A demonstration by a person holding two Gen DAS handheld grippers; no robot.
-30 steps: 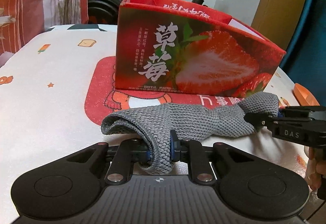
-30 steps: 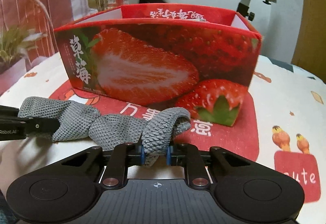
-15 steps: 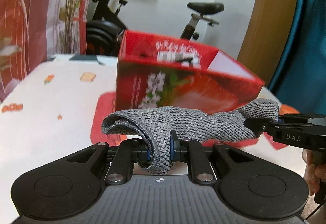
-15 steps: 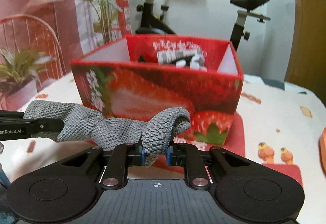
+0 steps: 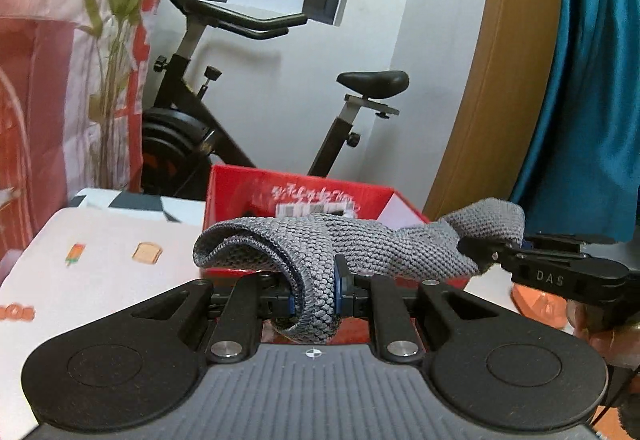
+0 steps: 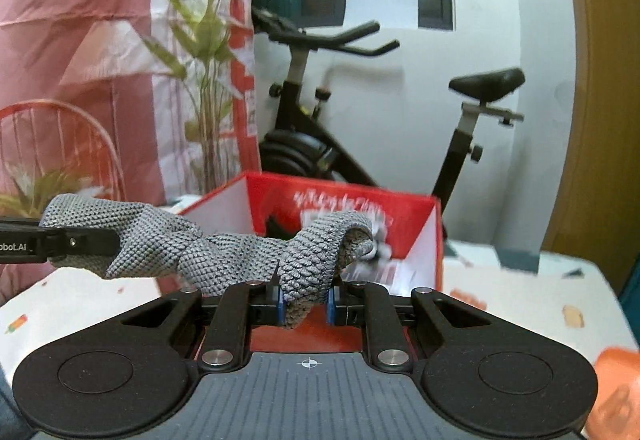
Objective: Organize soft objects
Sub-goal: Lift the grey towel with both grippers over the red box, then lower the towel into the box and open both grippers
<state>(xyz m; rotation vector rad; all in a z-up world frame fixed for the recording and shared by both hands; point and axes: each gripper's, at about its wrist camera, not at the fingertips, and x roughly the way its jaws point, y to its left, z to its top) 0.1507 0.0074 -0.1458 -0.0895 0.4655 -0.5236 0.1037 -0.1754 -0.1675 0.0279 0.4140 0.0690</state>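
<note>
An exercise bike (image 5: 248,111) stands against the white wall at the back, the biggest thing in either view, with a leafy plant (image 6: 204,87) and pink-and-red hangings to its left and a teal curtain (image 5: 592,79) at the right edge of the left wrist view.

In front of it lies the tabletop (image 5: 100,272), covered in a white cloth printed with small cartoon food and bird motifs.

On the tabletop sits an open red box (image 6: 416,215) with white inner side walls and white lettering on the inside of its far wall. Inside it there is something dark at the back and some white, blurred items toward the front right; what they are cannot be told.

A grey knitted cloth (image 5: 384,244) hangs stretched between the two tools, above the near side of the box and clear of the tabletop. It is bunched and twisted along its length.

The left gripper (image 5: 314,296) has its jaws clenched on one end of the cloth, which folds over them and pokes out below. The right gripper (image 6: 306,300) likewise has its jaws clamped on the other end, with a loop of the cloth arching above them. Each tool's black fingers show from the side in the other's view.

An orange object (image 6: 616,388) lies blurred at the right edge of the tabletop.
</note>
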